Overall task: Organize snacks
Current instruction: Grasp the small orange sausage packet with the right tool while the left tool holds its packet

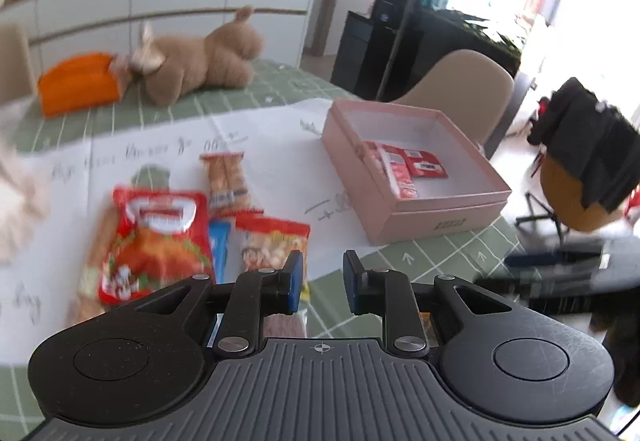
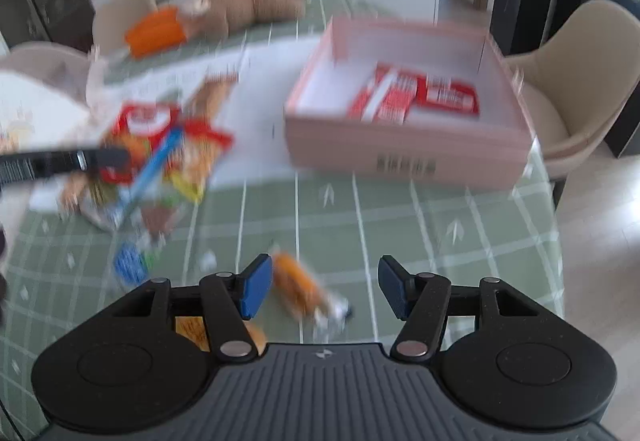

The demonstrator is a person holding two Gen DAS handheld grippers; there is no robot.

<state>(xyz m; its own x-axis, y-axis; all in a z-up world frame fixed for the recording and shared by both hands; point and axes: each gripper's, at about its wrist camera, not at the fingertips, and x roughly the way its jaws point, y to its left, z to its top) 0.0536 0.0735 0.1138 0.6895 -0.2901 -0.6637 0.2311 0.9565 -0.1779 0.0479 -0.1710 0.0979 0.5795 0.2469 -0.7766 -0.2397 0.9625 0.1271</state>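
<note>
Pink cardboard formed the shallow, square-cornered box (image 1: pixel 416 177), which stood open on the table with flat red packets (image 1: pixel 404 165) lying on its white floor; in the right wrist view the same box (image 2: pixel 404 145) sat ahead and to the right, a printed code on its near wall. Left of it lay a loose heap of glossy, crinkled snack bags: a large red pouch (image 1: pixel 156 241), a clear wrapper of pale biscuits (image 1: pixel 226 177), and a smaller bag with a cartoon print (image 1: pixel 272 245) just beside a blue wrapper. A soft green tablecloth (image 2: pixel 440 225) with a white grid covered the table, and a sheet of white paper (image 1: pixel 256 129) with handwriting lay over its middle. A fuzzy brown plush toy (image 1: pixel 200 57) sprawled at the far edge next to an orange plush carrot (image 1: pixel 76 81), with beige chairs and white cabinets behind. The left gripper (image 1: pixel 320 281) hung above the near end of the heap, its blue-padded jaws parted by a modest gap and empty. The right gripper (image 2: pixel 326 289) stood spread much wider, also empty, and a small orange wrapped snack (image 2: pixel 304 285), blurred, lay on the cloth between its fingers without clearly touching either.
</note>
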